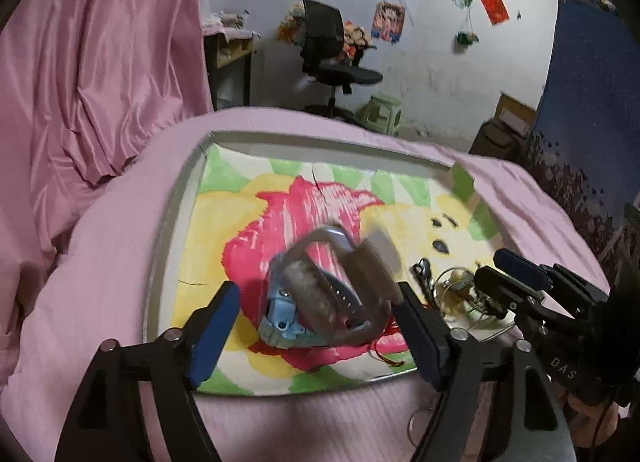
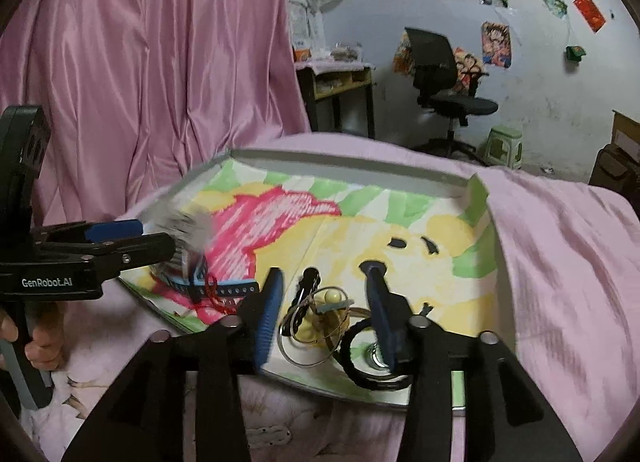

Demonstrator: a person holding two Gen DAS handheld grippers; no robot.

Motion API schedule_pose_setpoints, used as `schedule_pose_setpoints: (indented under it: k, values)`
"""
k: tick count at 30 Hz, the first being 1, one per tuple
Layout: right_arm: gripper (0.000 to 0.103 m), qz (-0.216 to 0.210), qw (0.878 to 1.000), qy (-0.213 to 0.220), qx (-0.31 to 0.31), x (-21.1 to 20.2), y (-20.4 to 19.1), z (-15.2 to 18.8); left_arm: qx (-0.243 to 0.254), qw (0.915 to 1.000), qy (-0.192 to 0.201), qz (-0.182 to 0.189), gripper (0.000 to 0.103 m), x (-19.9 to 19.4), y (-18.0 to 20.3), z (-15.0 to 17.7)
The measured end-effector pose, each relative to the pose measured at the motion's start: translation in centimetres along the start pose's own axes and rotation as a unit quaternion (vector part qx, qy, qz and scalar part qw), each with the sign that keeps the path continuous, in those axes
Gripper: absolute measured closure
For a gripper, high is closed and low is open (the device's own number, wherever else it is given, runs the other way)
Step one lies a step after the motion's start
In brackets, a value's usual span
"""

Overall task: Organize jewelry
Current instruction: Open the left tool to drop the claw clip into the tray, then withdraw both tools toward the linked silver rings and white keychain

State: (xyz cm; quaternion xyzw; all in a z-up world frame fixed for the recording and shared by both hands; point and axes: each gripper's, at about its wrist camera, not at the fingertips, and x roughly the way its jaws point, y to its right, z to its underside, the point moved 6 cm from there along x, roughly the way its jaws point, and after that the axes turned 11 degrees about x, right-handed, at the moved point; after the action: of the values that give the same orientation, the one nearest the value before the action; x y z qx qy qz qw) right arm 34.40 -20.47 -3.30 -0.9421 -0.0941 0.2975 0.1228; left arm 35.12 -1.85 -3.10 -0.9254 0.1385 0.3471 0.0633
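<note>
**Watches Between Open Fingers**

The left gripper (image 1: 316, 318) stood wide open around the blurred watches (image 1: 320, 294), gripping nothing. The right gripper (image 2: 324, 302), also open and empty, straddled the rings and clips (image 2: 316, 318) on the tray (image 2: 352, 170). Closing slowly on one strap would probably avoid tangling.

The far half of the tray (image 2: 360, 178) lies bare, open up to its raised far rim and the folded green corner (image 2: 478, 194) at far right. Along the near edge, watches (image 1: 320, 294) crowd the left and a tangle of rings and clips (image 2: 320, 318) the middle-right. The pink curtain (image 2: 160, 82) closes the tray's left side.
</note>
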Motion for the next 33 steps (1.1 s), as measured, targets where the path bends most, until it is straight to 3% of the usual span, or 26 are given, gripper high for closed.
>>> schedule_pose_setpoints:
  k: [14, 22, 33]
  values:
    - [0.01, -0.008, 0.994, 0.111, 0.02, -7.6, 0.5, -0.5, 0.014, 0.9943, 0.094, -0.047, 0.006, -6.6, 1.7, 0.4]
    - [0.001, -0.017, 0.989, 0.146, 0.013, -11.1, 0.6, 0.2, 0.004, 0.9866, 0.153, -0.056, 0.0, -10.5, 2.3, 1.8]
    - [0.001, -0.019, 0.99, 0.139, 0.004, -13.2, 0.0, 1.8, 0.036, 0.986, 0.148, -0.067, 0.0, -13.2, 3.5, 4.7]
